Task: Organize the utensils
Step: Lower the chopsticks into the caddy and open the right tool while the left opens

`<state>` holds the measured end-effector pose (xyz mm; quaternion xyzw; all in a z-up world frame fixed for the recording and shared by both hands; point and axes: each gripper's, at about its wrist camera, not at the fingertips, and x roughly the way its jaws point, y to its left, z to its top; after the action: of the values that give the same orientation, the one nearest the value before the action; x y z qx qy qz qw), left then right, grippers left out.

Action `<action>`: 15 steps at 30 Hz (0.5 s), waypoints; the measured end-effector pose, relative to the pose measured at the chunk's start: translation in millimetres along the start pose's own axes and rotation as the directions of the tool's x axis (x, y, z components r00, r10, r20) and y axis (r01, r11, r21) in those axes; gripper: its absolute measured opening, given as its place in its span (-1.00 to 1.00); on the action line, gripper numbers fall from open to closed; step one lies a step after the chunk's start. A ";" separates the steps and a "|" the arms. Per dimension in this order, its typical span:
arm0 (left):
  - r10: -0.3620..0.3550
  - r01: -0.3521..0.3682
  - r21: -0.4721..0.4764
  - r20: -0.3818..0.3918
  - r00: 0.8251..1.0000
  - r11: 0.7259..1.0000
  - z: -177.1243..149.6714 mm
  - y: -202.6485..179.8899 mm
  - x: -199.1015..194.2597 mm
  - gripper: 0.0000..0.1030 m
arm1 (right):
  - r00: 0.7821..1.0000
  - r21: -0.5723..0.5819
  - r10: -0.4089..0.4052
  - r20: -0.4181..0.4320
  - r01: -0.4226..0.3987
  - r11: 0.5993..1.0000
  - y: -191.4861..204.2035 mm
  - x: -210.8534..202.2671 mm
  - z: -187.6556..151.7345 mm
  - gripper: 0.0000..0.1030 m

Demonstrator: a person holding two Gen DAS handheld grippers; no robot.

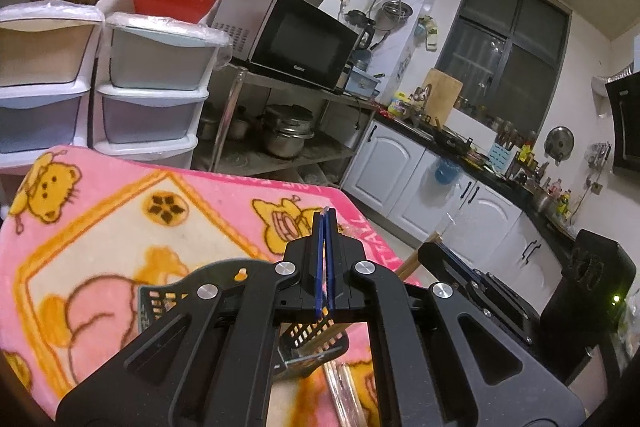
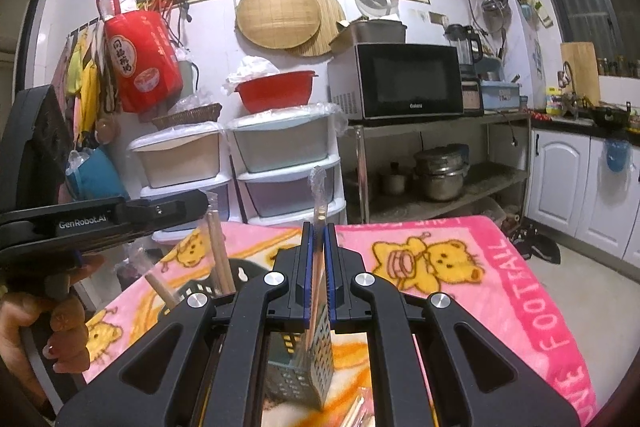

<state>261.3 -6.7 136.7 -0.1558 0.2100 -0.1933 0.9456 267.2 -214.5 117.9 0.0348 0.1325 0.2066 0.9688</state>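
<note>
My right gripper (image 2: 319, 227) is shut on a wrapped utensil (image 2: 319, 195), a thin stick in clear plastic that rises upright above the fingers. Below it stands a black mesh utensil holder (image 2: 298, 375) on the pink bear blanket (image 2: 460, 267), with wooden chopsticks (image 2: 218, 251) sticking up from it at the left. My left gripper (image 1: 325, 217) is shut, its blue pads pressed together with nothing seen between them. The holder (image 1: 316, 335) sits under it with wooden sticks inside. Wrapped chopsticks (image 1: 344, 391) lie on the blanket (image 1: 100, 227) beside the holder. The left gripper (image 2: 172, 209) also shows in the right wrist view, held by a hand.
Plastic drawer units (image 2: 288, 171) stand beyond the blanket's far edge. A metal rack with a microwave (image 2: 408, 85) and pots (image 2: 440, 173) stands behind it to the right. White kitchen cabinets (image 2: 560, 183) line the right wall. The right gripper's body (image 1: 472, 275) shows right of my left fingers.
</note>
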 end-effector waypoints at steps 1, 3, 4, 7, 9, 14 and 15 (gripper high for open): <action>0.002 -0.002 -0.002 -0.002 1.000 1.000 -0.8 0.8 -0.1 -1.00 | 1.000 0.003 -0.001 -0.004 0.001 1.000 -0.3 -0.6 -1.2 -0.88; 0.008 -0.008 -0.008 -0.008 1.000 1.000 -2.7 3.1 -0.9 -1.00 | 1.000 0.009 0.000 -0.018 0.000 1.000 -1.4 -0.2 -3.4 -0.88; 0.009 -0.009 -0.009 -0.008 1.000 1.000 -3.6 3.6 -1.6 -1.00 | 1.000 0.011 -0.003 -0.025 0.003 1.000 -2.0 0.1 -4.8 -0.88; 0.015 -0.015 -0.017 -0.006 1.000 1.000 -4.5 7.0 -4.2 -1.00 | 0.998 0.024 -0.008 -0.054 0.009 1.000 -5.1 1.1 -9.4 -0.87; 0.019 -0.020 -0.020 -0.010 1.000 1.000 -5.6 9.1 -5.3 -1.00 | 0.998 0.030 -0.012 -0.069 0.014 0.999 -5.8 1.2 -12.3 -0.85; 0.027 -0.027 -0.029 -0.015 1.000 0.999 -9.7 14.6 -9.4 -0.98 | 0.996 0.042 -0.011 -0.088 0.015 0.999 -7.3 -0.8 -17.1 -0.66; 0.026 -0.027 -0.034 -0.015 1.000 0.999 -9.8 15.9 -10.0 -0.90 | 0.996 0.043 -0.011 -0.093 0.015 0.999 -7.3 -1.1 -17.9 -0.65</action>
<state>253.2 9.5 125.7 -0.1676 0.2222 -0.1784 0.9438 264.3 -221.4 100.1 0.0453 0.1818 0.1988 0.9620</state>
